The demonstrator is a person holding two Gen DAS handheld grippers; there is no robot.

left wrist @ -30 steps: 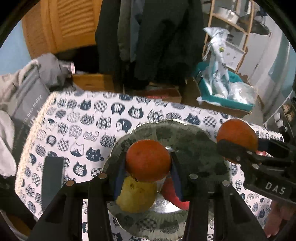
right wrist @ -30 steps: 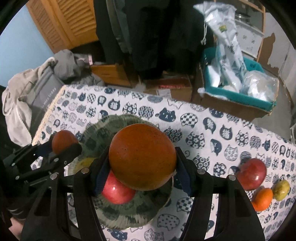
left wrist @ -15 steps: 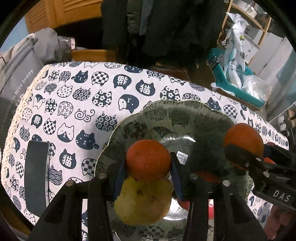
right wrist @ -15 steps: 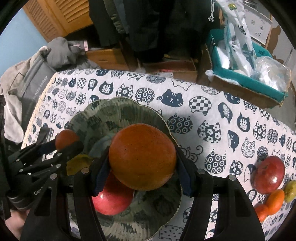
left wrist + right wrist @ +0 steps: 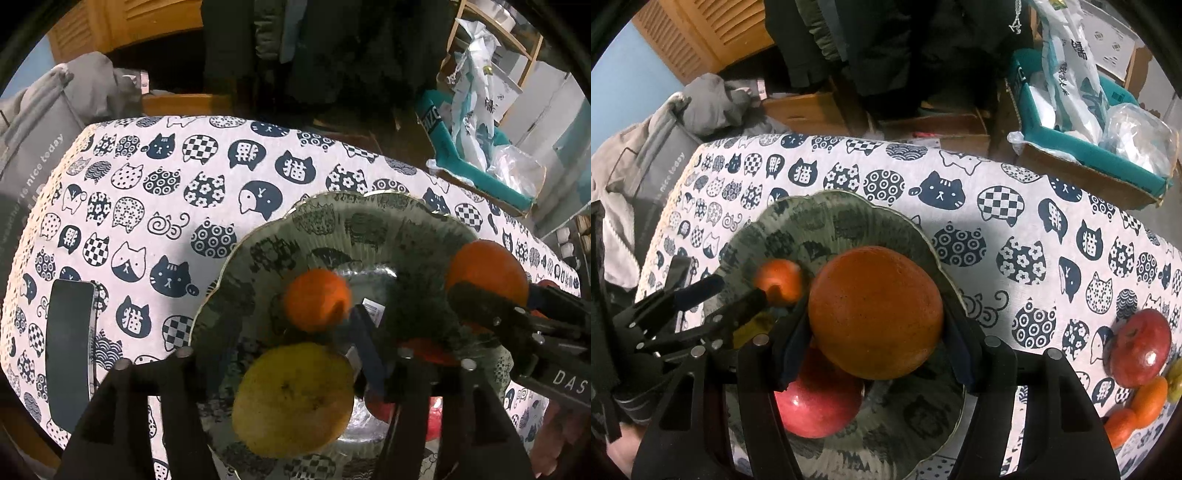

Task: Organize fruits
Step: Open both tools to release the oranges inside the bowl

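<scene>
A green patterned plate lies on the cat-print tablecloth. My left gripper hangs over it and its jaws are opening. The small orange is blurred and free of the pads, just past the fingertips over the plate. A yellow pear and a red apple lie in the plate. My right gripper is shut on a large orange, held above the plate beside the left gripper.
A dark phone lies on the cloth left of the plate. At the table's right edge sit another red apple, two small oranges and a yellow-green fruit. Beyond the table are a grey bag and a teal box.
Both grippers have sunk toward the plate. The left jaws, shut on the small orange before, have spread and let it go; it now lies lower and forward. The right grip is unchanged.
</scene>
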